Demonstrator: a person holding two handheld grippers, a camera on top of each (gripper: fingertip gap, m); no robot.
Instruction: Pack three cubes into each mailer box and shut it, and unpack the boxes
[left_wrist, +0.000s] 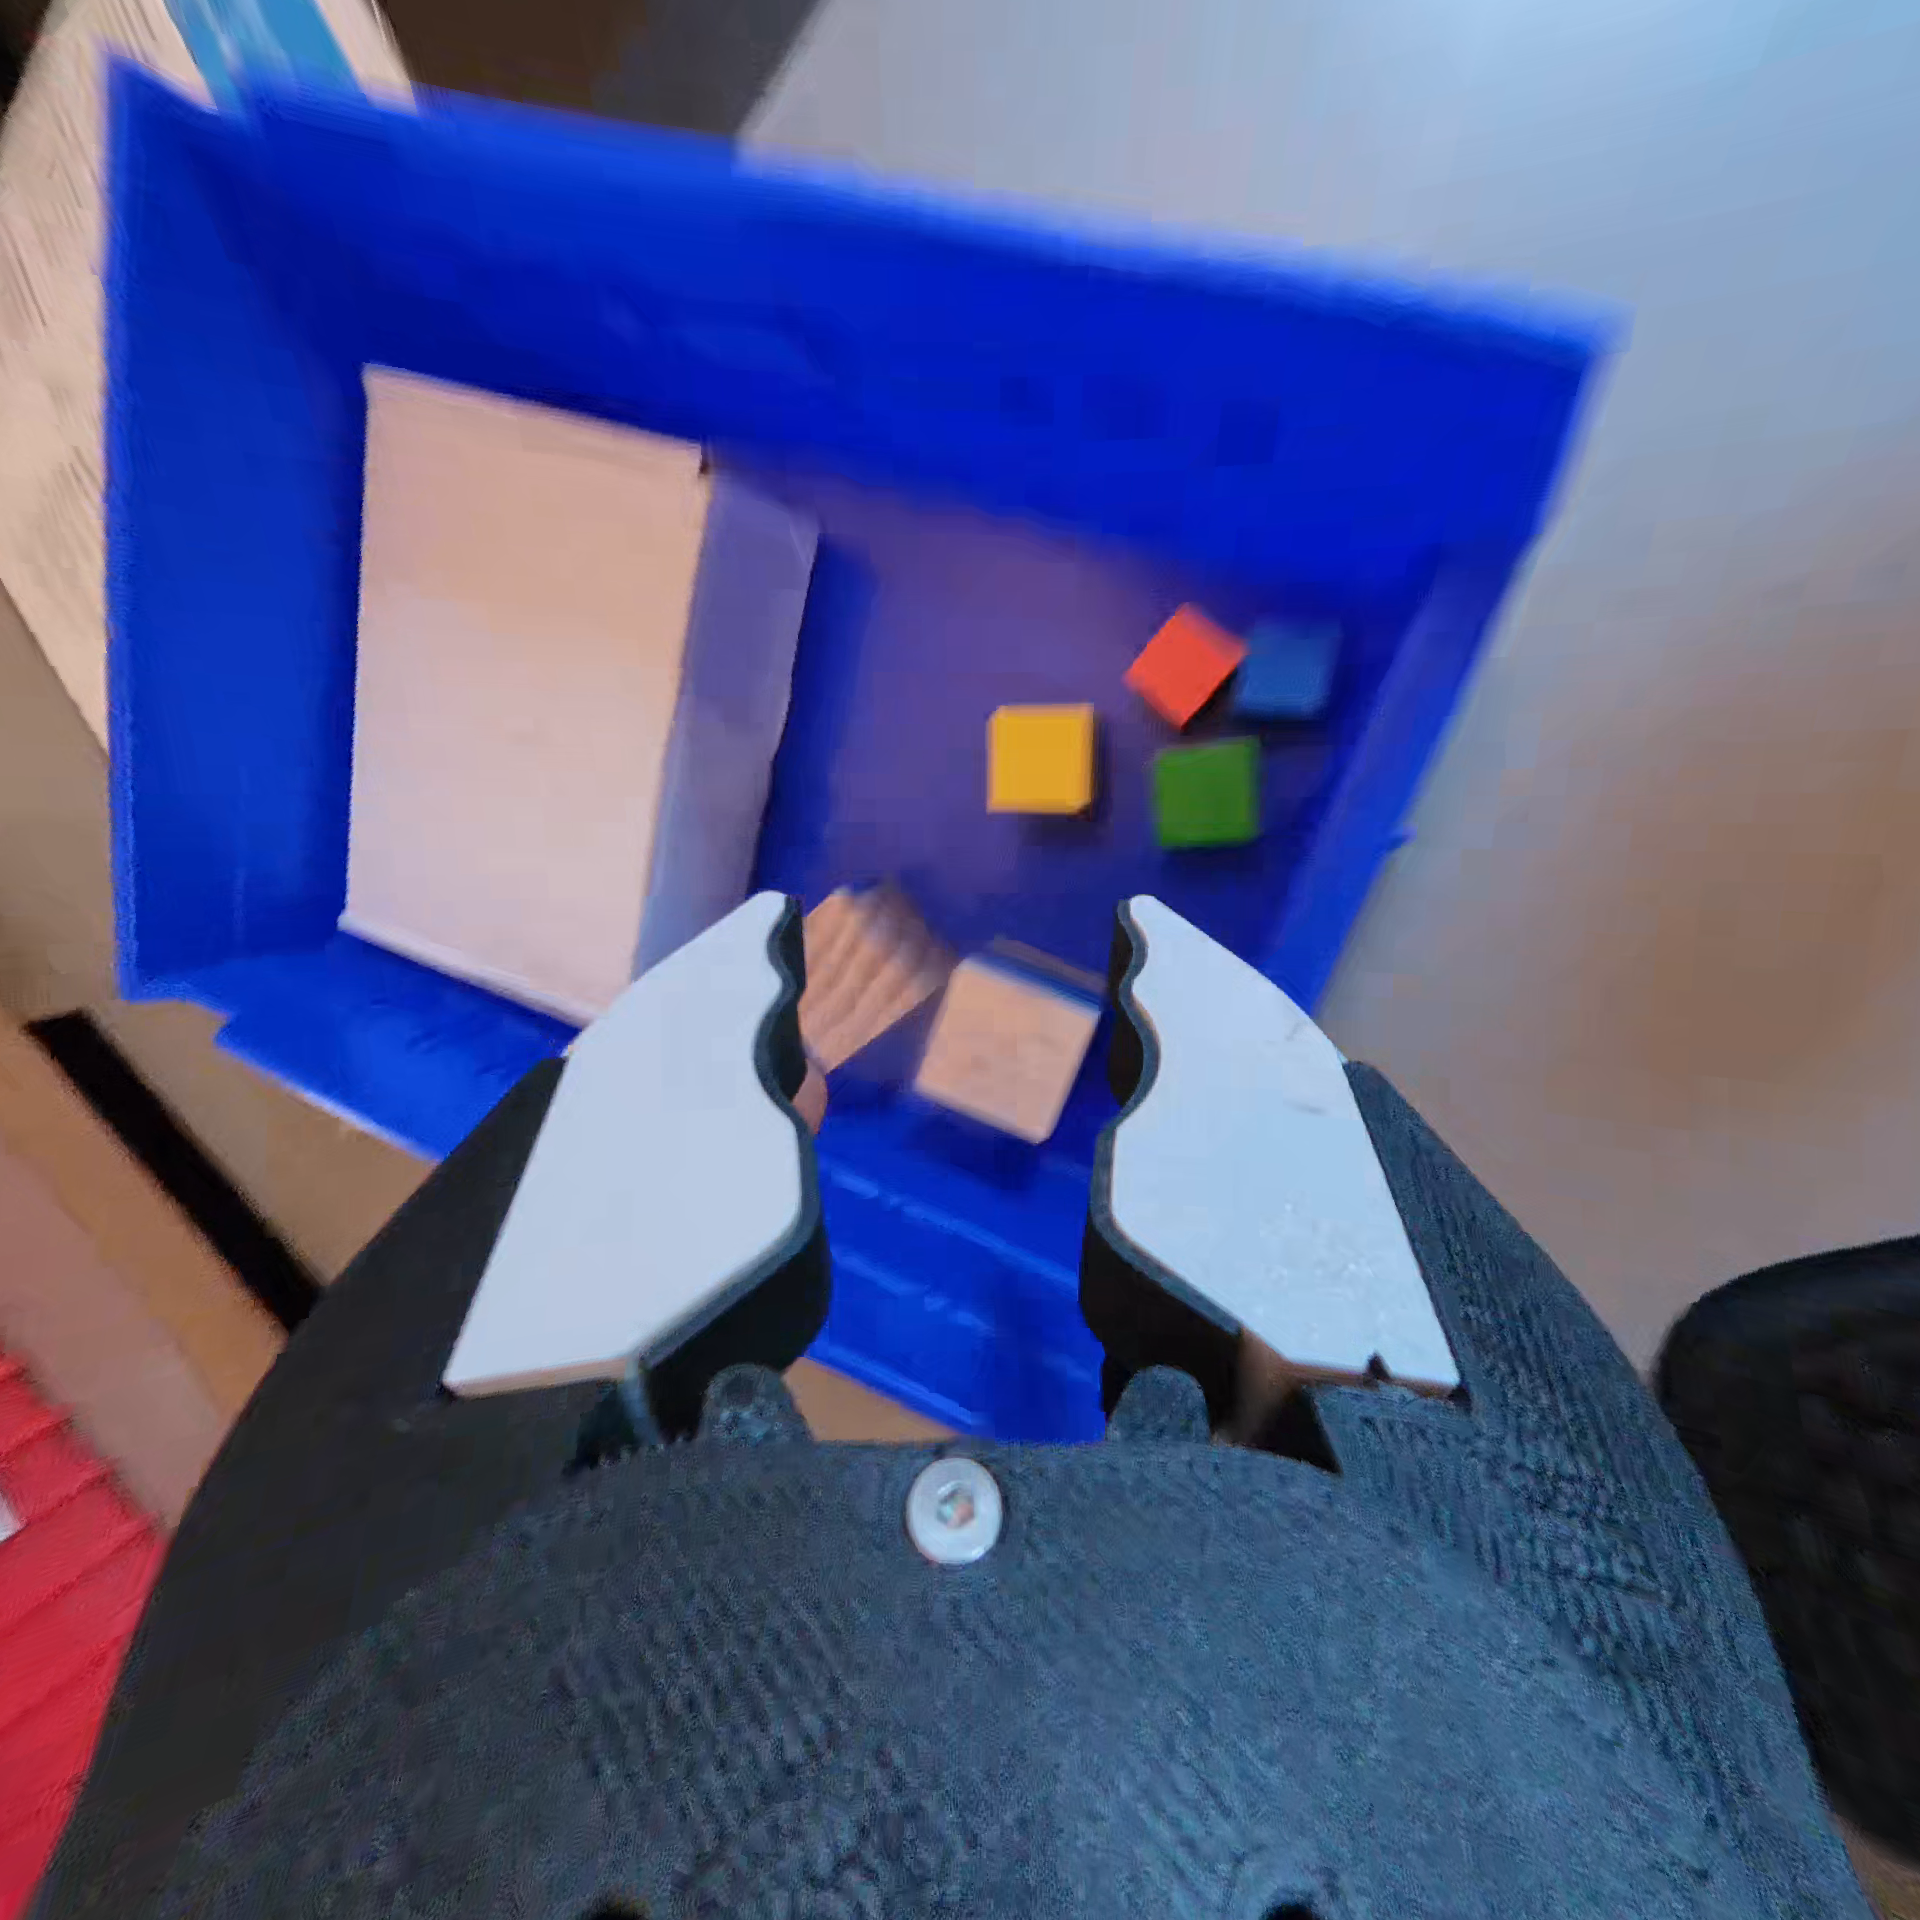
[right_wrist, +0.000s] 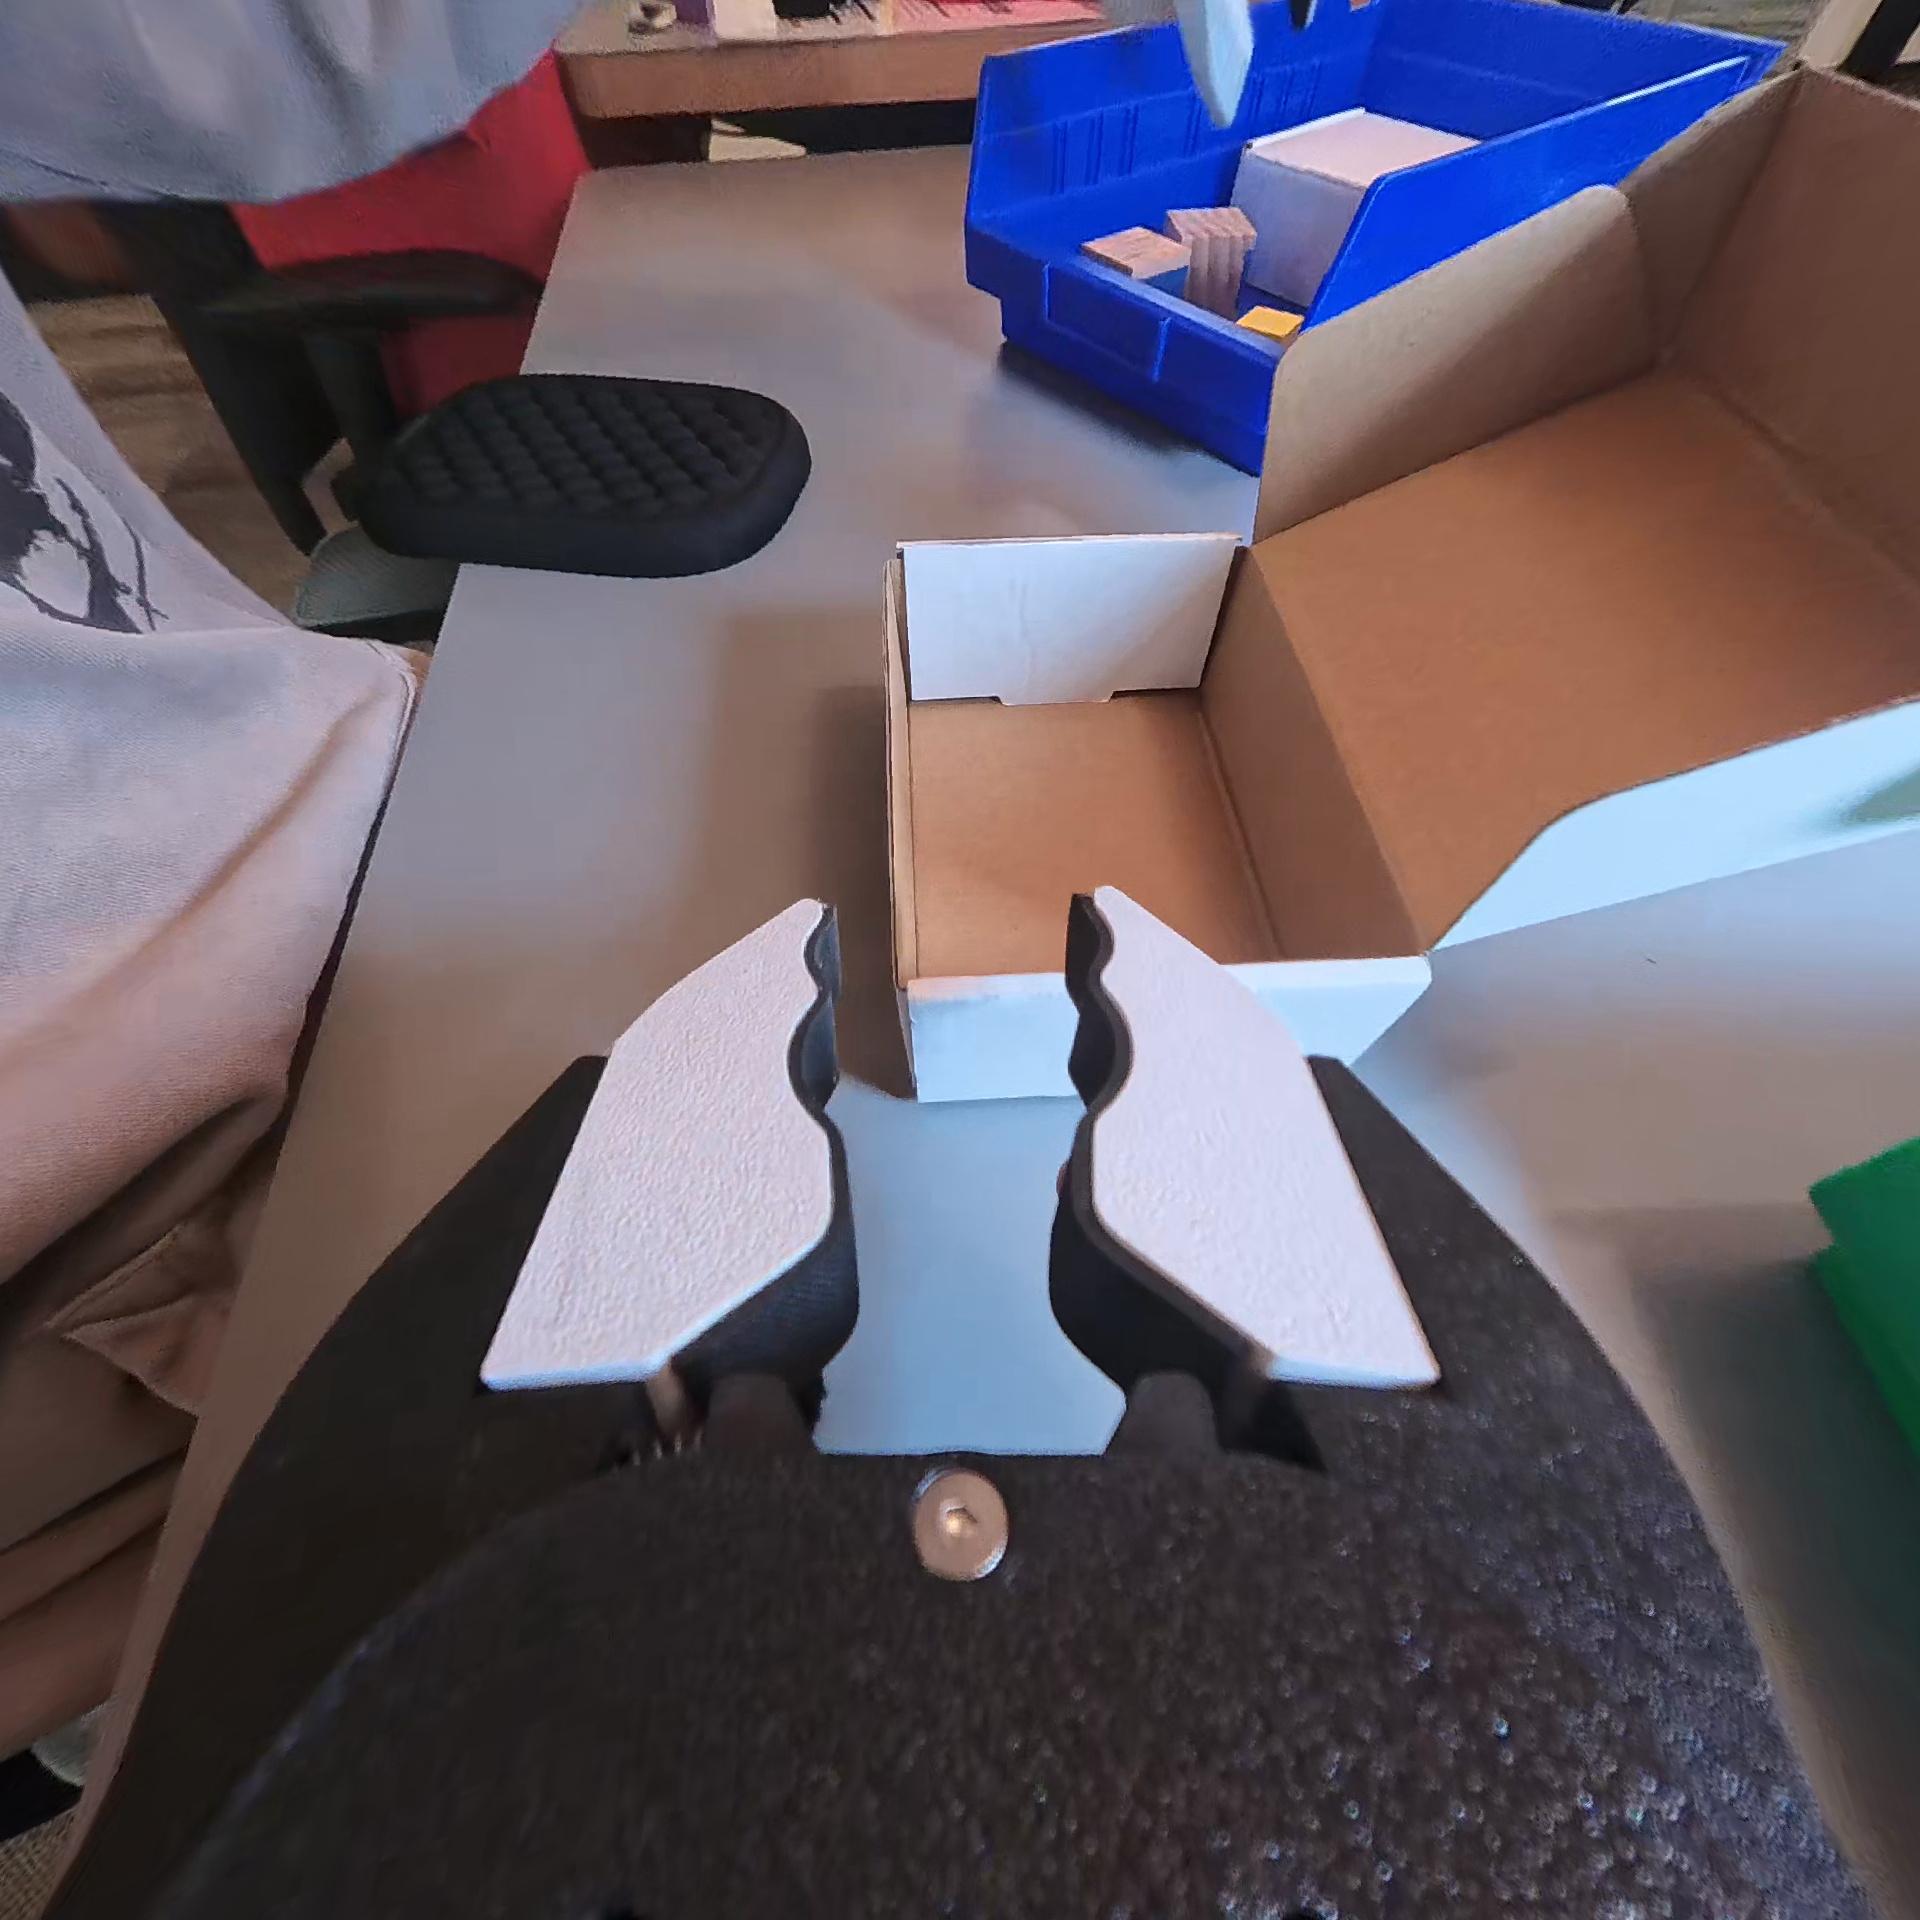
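The left gripper (left_wrist: 956, 925) is held above the near end of a blue bin (left_wrist: 727, 270), its jaws spread apart with nothing between them. Inside the bin, a closed white mailer box (left_wrist: 520, 675) is seen on the left. To its right, four coloured cubes lie on the bin floor: a yellow cube (left_wrist: 1039, 758), a green cube (left_wrist: 1205, 792), a red cube (left_wrist: 1184, 665) and a blue cube (left_wrist: 1288, 670); the red and blue ones are just beside each other. Two plain wooden cubes (left_wrist: 1003, 1049) are located near the gripper tips, one lying tilted behind the left finger. The left wrist view is blurred by motion, so finer detail cannot be told.

The right gripper (right_wrist: 951, 914) is positioned low over the grey table (right_wrist: 644, 727), its jaws likewise apart and holding nothing. Just beyond its tips an open mailer box (right_wrist: 1060, 831) is placed on the table, with white outer walls and a brown interior in which no cubes are seen. Its lid (right_wrist: 1558, 540) is folded back to the right. The blue bin (right_wrist: 1122, 343) stands farther back, touching or just beside the lid. A black chair armrest (right_wrist: 592, 478) is seen at the table's left edge, and a green object (right_wrist: 1870, 1247) at the right edge of the view.
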